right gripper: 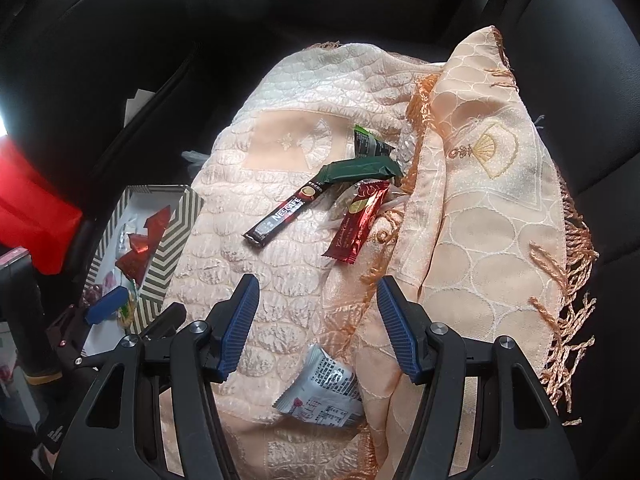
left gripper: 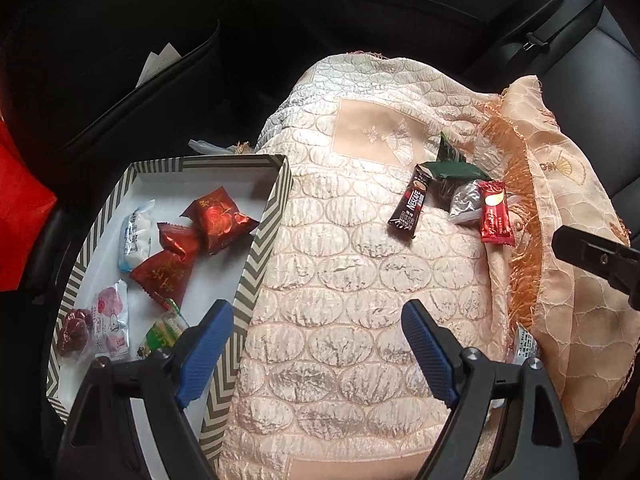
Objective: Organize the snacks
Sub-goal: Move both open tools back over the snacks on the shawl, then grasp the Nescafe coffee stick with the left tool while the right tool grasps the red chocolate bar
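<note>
A chevron-patterned box (left gripper: 260,232) at the left holds several snacks, among them red packets (left gripper: 218,216). On the peach quilted cloth (left gripper: 340,280) lie a Nescafe stick (left gripper: 410,208), a green packet (left gripper: 454,170), a red sachet (left gripper: 495,214) and a clear wrapped sweet (left gripper: 464,200). My left gripper (left gripper: 316,320) is open and empty, over the box's right wall. My right gripper (right gripper: 316,296) is open and empty, just above a silver packet (right gripper: 324,396), with the Nescafe stick (right gripper: 286,214) and red sachet (right gripper: 356,224) farther ahead. The box also shows in the right wrist view (right gripper: 168,256).
The cloth covers a black car seat (right gripper: 592,80). A folded fringed part of the cloth (right gripper: 492,200) lies at the right. A red bag (left gripper: 20,216) sits left of the box. A seat-back pocket with papers (left gripper: 160,60) is behind.
</note>
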A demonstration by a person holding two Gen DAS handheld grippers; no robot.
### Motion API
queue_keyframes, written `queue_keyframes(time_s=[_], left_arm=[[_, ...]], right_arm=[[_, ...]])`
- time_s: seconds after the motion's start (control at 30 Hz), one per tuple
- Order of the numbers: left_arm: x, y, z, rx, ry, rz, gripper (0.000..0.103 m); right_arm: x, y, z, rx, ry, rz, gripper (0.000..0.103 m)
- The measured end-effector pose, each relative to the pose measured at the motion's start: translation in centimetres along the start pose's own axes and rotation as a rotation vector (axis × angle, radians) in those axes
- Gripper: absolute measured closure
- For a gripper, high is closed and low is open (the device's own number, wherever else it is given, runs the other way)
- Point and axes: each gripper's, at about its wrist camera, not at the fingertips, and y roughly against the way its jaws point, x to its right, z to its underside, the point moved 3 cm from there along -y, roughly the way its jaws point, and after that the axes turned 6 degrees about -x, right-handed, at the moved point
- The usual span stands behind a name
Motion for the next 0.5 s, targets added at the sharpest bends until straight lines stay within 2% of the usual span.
queue_keyframes(time_s=[0.3, 0.5], left_arm=[[2.3, -2.5, -4.0, -0.009, -0.068, 0.006, 0.015], [4.3, -4.4, -6.6, -0.03, -0.12, 0.037, 0.015]], right_arm=[[1.5, -0.6, -2.9, 0.013, -0.045, 0.0, 0.042], [2.8, -1.5, -4.4, 0.014, -0.089, 0.009, 0.042]])
